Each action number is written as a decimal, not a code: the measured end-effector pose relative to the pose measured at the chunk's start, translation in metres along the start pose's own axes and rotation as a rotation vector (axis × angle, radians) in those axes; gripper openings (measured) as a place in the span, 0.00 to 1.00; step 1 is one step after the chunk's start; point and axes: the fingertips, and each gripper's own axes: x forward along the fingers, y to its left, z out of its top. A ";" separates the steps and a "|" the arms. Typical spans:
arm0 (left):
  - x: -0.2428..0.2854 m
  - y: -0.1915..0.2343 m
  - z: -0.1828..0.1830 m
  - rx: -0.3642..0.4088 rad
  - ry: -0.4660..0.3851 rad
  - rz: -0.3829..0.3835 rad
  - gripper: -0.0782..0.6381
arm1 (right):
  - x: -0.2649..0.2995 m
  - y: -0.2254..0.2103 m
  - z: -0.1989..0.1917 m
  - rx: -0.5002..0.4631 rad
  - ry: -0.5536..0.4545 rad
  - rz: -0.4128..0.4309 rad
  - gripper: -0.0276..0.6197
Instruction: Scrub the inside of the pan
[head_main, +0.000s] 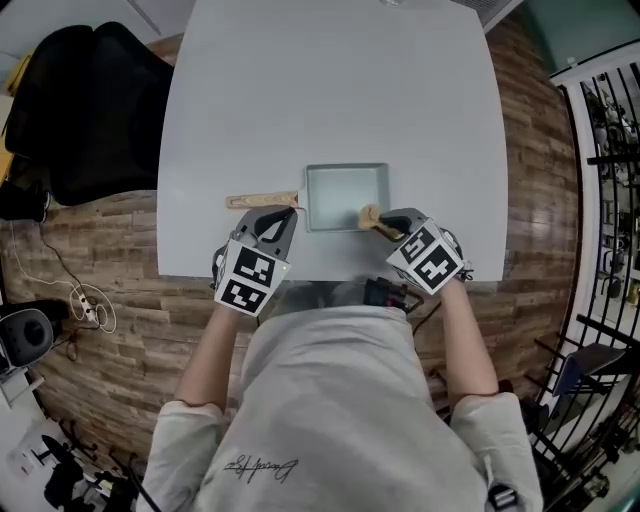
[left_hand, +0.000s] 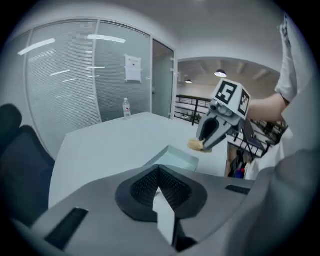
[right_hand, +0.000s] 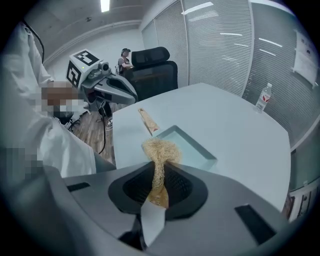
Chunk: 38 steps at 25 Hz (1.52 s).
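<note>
Head view sets the left tool (head_main: 290, 212) low at the left, its tips over the wooden handle (head_main: 262, 200) where that joins the square pan (head_main: 340, 190), which sits near the front edge of the white tabletop (head_main: 330, 90). Left gripper view shows what the head view cannot: this tool's jaws are pressed together with nothing visible between them, so the handle looks unheld. The right gripper view suggests the tool hangs a little above the handle rather than on it. The pan looks like thin, stiff metal, shallow and light, and I judge it would skate on the smooth tabletop under any sideways push. The flat wooden handle is the natural place to pin it, close to the pan wall. Further right, a tan fibre scrubber (head_main: 369, 216) hovers at the pan's right rim, carried by the right tool (head_main: 385, 226). Right gripper view alone shows the grip, with the jaws pinching the scrubber's narrow waist and a loose tuft sticking out ahead. It looks soft and springy, likely to flatten and bend under pressure rather than scratch.
</note>
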 end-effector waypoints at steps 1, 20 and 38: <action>-0.001 -0.001 0.002 -0.055 -0.031 0.004 0.12 | -0.002 0.003 0.001 0.014 -0.015 0.000 0.15; -0.017 -0.007 0.021 -0.118 -0.148 0.055 0.12 | -0.016 0.011 0.012 0.143 -0.156 -0.044 0.15; -0.018 -0.014 0.031 -0.105 -0.164 0.036 0.12 | -0.015 0.013 0.011 0.142 -0.171 -0.024 0.15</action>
